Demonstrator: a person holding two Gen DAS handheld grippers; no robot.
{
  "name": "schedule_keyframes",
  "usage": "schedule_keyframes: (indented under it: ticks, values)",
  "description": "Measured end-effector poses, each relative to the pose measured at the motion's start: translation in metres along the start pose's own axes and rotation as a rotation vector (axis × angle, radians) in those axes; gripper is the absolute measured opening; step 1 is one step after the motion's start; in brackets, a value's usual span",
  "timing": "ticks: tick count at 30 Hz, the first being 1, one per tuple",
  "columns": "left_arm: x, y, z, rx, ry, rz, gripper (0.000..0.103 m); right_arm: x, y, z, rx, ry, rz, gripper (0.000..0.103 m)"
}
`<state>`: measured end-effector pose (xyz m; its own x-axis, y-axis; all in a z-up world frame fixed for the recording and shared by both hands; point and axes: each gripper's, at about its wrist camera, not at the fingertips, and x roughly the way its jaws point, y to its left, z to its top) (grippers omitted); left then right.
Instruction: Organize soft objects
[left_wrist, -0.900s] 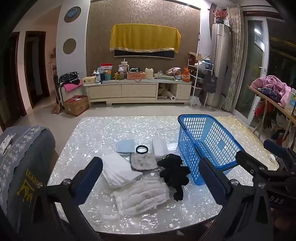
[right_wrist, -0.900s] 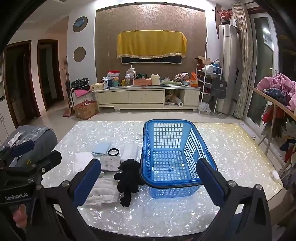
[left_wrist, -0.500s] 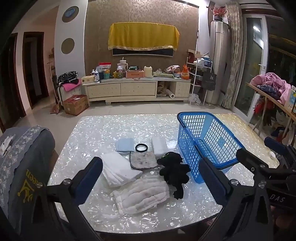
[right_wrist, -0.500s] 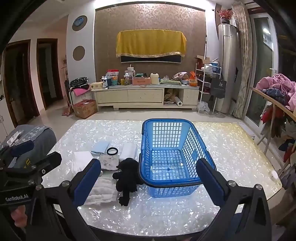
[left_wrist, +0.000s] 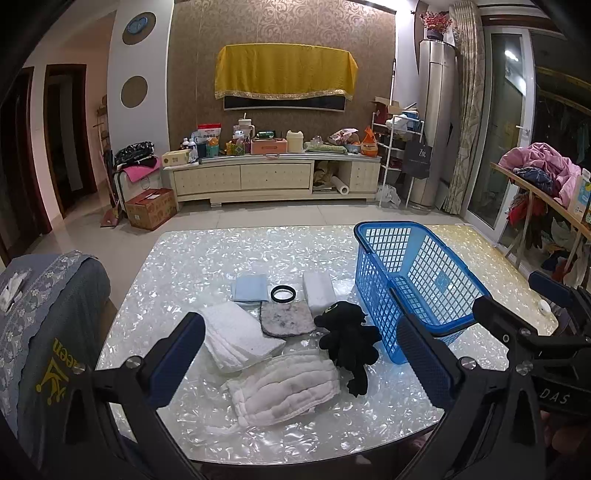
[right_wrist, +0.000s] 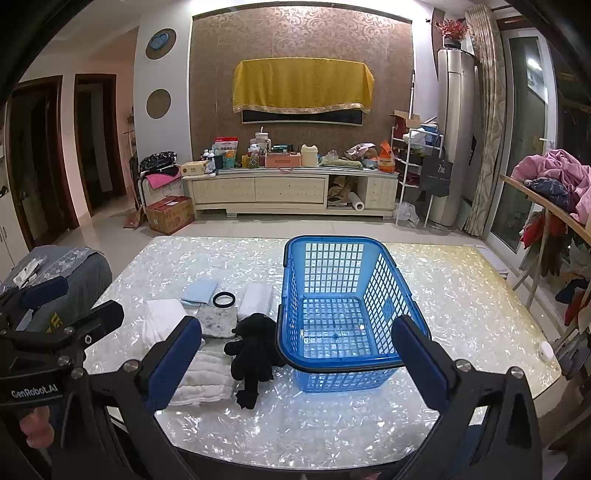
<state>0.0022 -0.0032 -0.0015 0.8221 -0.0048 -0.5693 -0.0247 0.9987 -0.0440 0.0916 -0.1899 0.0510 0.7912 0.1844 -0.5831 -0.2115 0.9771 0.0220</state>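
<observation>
An empty blue basket (left_wrist: 413, 280) (right_wrist: 340, 314) stands on the pearly table (left_wrist: 207, 258) (right_wrist: 461, 288). Left of it lie a black plush toy (left_wrist: 349, 341) (right_wrist: 255, 350), a white quilted cloth (left_wrist: 286, 387) (right_wrist: 203, 376), a folded white towel (left_wrist: 236, 334) (right_wrist: 160, 319), a grey cloth (left_wrist: 284, 321) (right_wrist: 218, 321), a light blue cloth (left_wrist: 251, 288) (right_wrist: 199, 290), a white pad (left_wrist: 318, 291) (right_wrist: 255, 297) and a black ring (left_wrist: 283, 294) (right_wrist: 224, 298). My left gripper (left_wrist: 299, 365) is open and empty, held above the near table edge before the cloths. My right gripper (right_wrist: 295, 362) is open and empty, before the basket.
A grey-covered chair (left_wrist: 44, 332) stands at the table's left. A small white round object (right_wrist: 546, 349) lies near the right edge. A rack with clothes (right_wrist: 554, 184) is at the right. A TV cabinet (left_wrist: 273, 177) stands across the floor.
Both grippers have shifted slightly, with the view rising a little. Nothing on the table has moved.
</observation>
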Motion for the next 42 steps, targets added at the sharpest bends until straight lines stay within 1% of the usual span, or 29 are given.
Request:
schedule_keyframes:
  ticks: [32, 42]
  values:
    - [-0.0005, -0.0001, -0.0021, -0.001, 0.005, -0.019, 0.103, -0.0010, 0.0021, 0.0028, -0.008, 0.002, -0.009, 0.103]
    - [-0.0006, -0.0013, -0.0023, 0.003, 0.008, -0.011, 0.103, -0.0023, 0.0018, 0.0031, -0.008, 0.002, -0.011, 0.103]
